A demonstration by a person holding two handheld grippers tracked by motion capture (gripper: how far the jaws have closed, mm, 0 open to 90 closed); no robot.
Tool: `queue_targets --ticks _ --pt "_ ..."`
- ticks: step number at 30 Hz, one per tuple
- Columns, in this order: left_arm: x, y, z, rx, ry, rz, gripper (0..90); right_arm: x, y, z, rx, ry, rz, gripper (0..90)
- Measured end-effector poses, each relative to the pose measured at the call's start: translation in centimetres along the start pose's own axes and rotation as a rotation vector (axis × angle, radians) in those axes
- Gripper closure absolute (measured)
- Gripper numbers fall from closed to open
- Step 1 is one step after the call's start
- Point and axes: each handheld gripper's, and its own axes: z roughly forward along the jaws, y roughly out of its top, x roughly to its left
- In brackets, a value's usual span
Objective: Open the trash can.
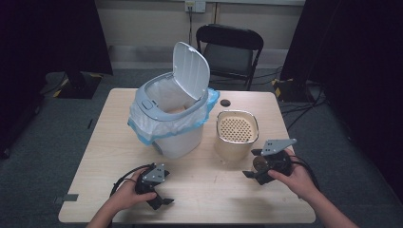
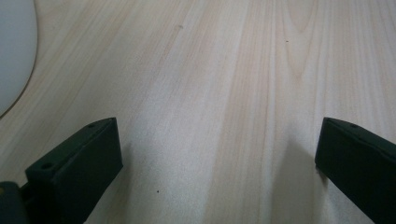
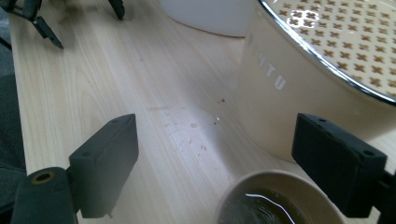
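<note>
Jaws: spread apart over the desk (image 3: 116, 74)
Cup (image 3: 275, 198): round rim low between them, dark liquid inside
Perforated cream container (image 3: 299, 88): right, just beyond cup
Other hand-held gripper (image 3: 42, 21): top left

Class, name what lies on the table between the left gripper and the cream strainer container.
Bare tabletop separates left gripper from strainer container, in the high view.

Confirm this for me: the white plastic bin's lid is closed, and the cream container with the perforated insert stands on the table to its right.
Not quite. The white plastic bin's lid is open, tilted up at the back over the blue-edged liner, as the high view shows. The rest holds: the cream container with the perforated insert stands on the wooden table to the bin's right.
</note>
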Motion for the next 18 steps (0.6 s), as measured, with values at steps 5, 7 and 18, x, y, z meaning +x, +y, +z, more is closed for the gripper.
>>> queue_targets --ticks 5,7,18 --pt "0.0 0.0 0.0 -0.001 0.000 -0.002 0.0 -0.7 -0.9 -0.5 -0.008 -0.025 0.025 14.3" --pt "0.0 0.0 0.0 -0.001 0.000 -0.002 0.0 -1.0 -1.3 -0.5 -0.006 -0.033 0.035 14.3" --pt "0.0 0.0 0.0 -0.001 0.000 -0.002 0.0 -1.9 -3.3 -1.5 -0.031 -0.053 0.082 14.2"
